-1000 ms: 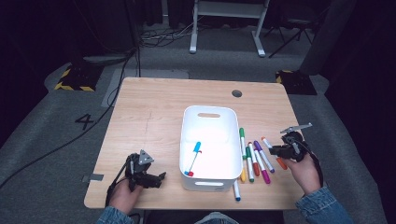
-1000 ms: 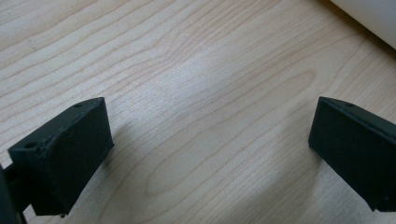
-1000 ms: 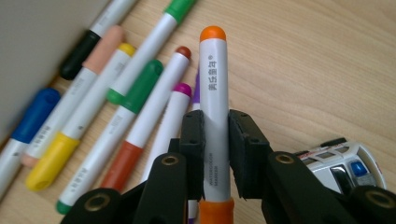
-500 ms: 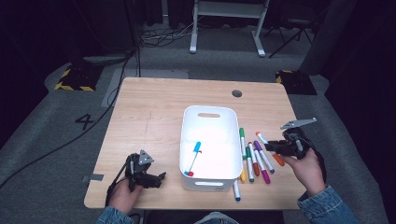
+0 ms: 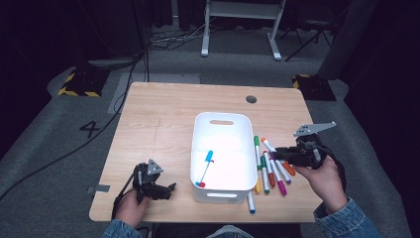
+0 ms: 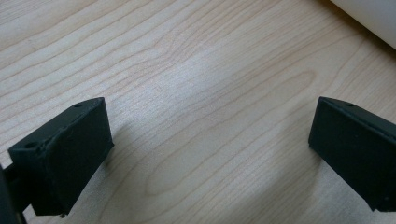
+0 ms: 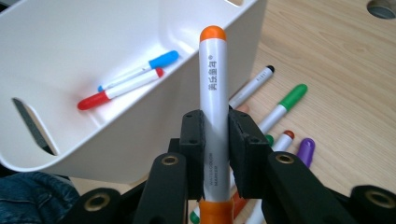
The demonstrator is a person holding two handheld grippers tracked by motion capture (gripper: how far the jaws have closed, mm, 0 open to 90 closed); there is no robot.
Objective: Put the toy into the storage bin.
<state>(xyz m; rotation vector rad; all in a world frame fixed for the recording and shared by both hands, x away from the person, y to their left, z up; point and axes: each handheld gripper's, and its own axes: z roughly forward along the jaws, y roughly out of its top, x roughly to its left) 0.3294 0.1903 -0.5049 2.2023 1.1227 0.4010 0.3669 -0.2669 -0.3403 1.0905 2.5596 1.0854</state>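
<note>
I hold a two-jaw gripper in each hand at a light wooden table (image 5: 163, 119). My right gripper (image 7: 215, 140) is clamped on an orange-capped marker (image 7: 213, 84), its jaws pressed against the white barrel on both sides. A second ago this gripper sat low among the loose markers (image 5: 270, 168) lying near the table's right edge; now it has lifted clear of them and carries the orange-capped marker in the air, just to the right of the white bin (image 5: 220, 130). In the right gripper view the marker's tip points toward the bin's open top. The bin stands in the middle of the table toward its near edge and already contains a blue-capped marker (image 5: 208, 157) and a red-capped marker (image 7: 93, 100), lying side by side. I judge the pick-up done, so the carry over the bin's rim comes next. My left gripper (image 5: 159, 190) rests near the near left corner, its jaws wide apart over bare wood, holding nothing.
</note>
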